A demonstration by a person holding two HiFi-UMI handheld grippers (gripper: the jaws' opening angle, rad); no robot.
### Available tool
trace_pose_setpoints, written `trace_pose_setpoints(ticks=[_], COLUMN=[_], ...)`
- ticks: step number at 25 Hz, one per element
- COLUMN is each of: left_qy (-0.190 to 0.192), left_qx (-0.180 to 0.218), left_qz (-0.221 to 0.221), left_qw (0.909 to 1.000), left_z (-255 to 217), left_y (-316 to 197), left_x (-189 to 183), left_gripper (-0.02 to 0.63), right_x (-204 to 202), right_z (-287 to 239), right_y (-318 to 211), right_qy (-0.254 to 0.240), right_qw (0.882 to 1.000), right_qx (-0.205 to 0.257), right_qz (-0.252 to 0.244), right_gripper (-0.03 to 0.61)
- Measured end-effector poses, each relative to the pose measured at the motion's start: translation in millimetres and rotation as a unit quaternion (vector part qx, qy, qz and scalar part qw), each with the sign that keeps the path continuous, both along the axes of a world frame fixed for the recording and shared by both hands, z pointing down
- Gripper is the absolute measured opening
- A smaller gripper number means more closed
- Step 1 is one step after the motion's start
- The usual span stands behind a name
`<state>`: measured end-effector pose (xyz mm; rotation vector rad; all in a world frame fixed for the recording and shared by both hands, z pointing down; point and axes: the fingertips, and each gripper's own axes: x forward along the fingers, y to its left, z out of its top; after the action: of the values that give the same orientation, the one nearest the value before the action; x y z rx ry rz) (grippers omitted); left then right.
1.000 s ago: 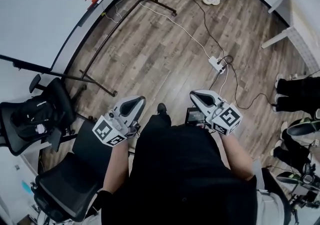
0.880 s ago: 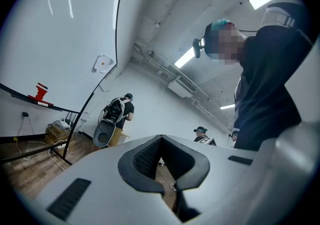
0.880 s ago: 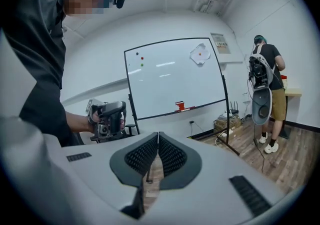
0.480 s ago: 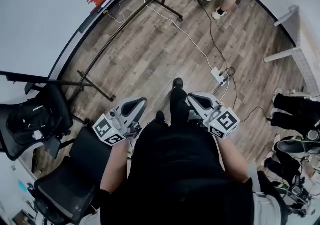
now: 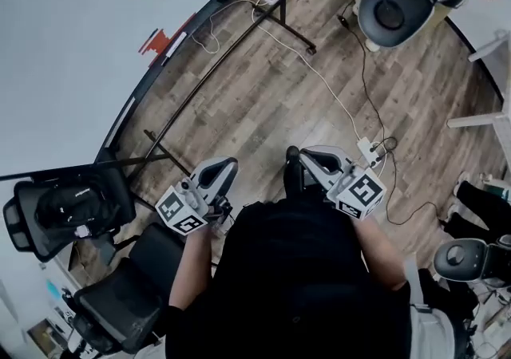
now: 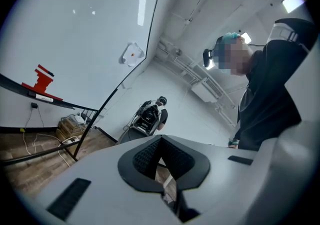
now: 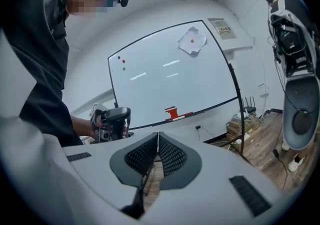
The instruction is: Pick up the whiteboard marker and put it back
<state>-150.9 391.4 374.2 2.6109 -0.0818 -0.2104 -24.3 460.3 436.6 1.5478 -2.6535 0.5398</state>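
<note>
Two grippers are in play, and both are empty. The left gripper (image 6: 160, 139) has its jaws pressed together with nothing between them. The right gripper (image 7: 158, 134) shows the same, pads meeting at the tip.

Locate the whiteboard (image 7: 165, 76). A red holder (image 7: 172, 113) sits on the tray rail (image 7: 215, 105) along the whiteboard's lower edge, about midway along it. Just beside the holder, a thin pale stick (image 7: 185, 116) lies on that rail. Judge this to be the whiteboard marker, though it is too small to confirm. Its long axis runs along the whiteboard's lower edge.

Both grippers are well apart from the whiteboard, with wood floor (image 5: 263, 102) between. The whiteboard stands ahead and to your left, so the left gripper is the nearer one. The right gripper, however, points almost straight at the holder. The left gripper points past the whiteboard's end, with the holder far to its left. Expect to open the chosen jaws and set them across the stick, not along it.
</note>
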Motion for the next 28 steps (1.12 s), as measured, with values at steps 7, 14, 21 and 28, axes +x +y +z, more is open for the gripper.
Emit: trace_pose_setpoints(ticks=[7,14,21,28], left_qy=[-0.069,-0.104,-0.137,-0.163], left_qx=[0.019,0.014,0.039,0.063], left_qz=[-0.098,-0.16,-0.187,-0.194], left_qw=[0.9927,0.9815,0.9719,0.9654], left_z=[4,18,32,38], left_y=[-84,-170,-267,-331], left_x=[47,33,26,30], left_gripper=[0.012,0.012,0.012,0.012], right_x=[50,64,60,23], right_z=[7,12,2,-25], right_y=[-99,-175,-270,-370], right_qy=[-0.02,-0.015,0.007,0.043], right_qw=[0.997,0.994,0.994,0.988], right_qx=[-0.004,-0.009,-0.015,0.016], right_qz=[-0.077,-0.104,-0.106,-0.15], right_gripper=[0.02,0.02,0.02,0.02])
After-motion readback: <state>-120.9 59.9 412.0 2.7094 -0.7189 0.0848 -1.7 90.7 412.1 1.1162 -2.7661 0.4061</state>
